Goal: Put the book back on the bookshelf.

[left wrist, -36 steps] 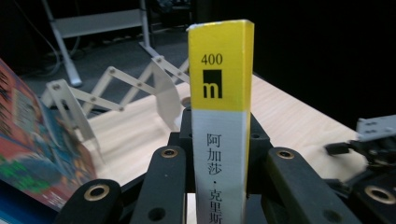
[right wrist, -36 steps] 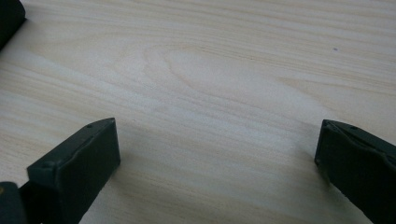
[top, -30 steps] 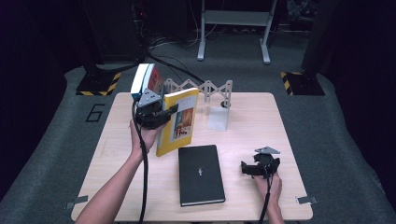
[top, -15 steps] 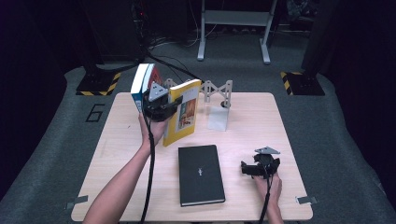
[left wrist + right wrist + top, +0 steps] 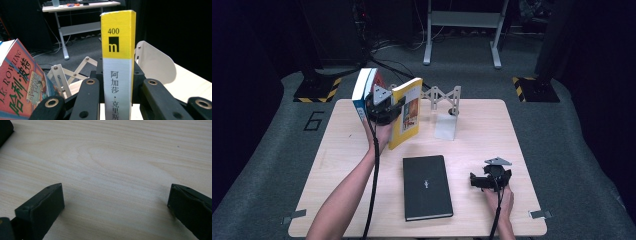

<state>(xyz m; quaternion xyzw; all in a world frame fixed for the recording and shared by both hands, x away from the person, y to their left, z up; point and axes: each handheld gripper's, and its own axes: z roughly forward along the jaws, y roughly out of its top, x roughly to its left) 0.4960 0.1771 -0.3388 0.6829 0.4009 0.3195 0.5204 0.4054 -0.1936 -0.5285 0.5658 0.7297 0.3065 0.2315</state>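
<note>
A yellow book (image 5: 408, 111) stands nearly upright over the table's far left part, with my left gripper (image 5: 384, 106) shut on its spine. In the left gripper view the yellow and white spine (image 5: 117, 62) rises between the two black jaws of my left gripper (image 5: 117, 100). A red book with a blue cover edge (image 5: 363, 90) stands just left of it, also seen close by (image 5: 20, 82). My right gripper (image 5: 480, 181) rests low at the table's near right, open over bare wood (image 5: 115, 202).
A black book (image 5: 427, 186) lies flat in the near middle of the table (image 5: 337, 170). A metal expanding book rack with a white end plate (image 5: 446, 125) stands right of the yellow book; its plate (image 5: 153, 62) is just behind the spine. Dark floor surrounds the table.
My left gripper carried the yellow book farther from the person and slightly right, and the book now stands more upright next to the red book. The right gripper stayed still.
</note>
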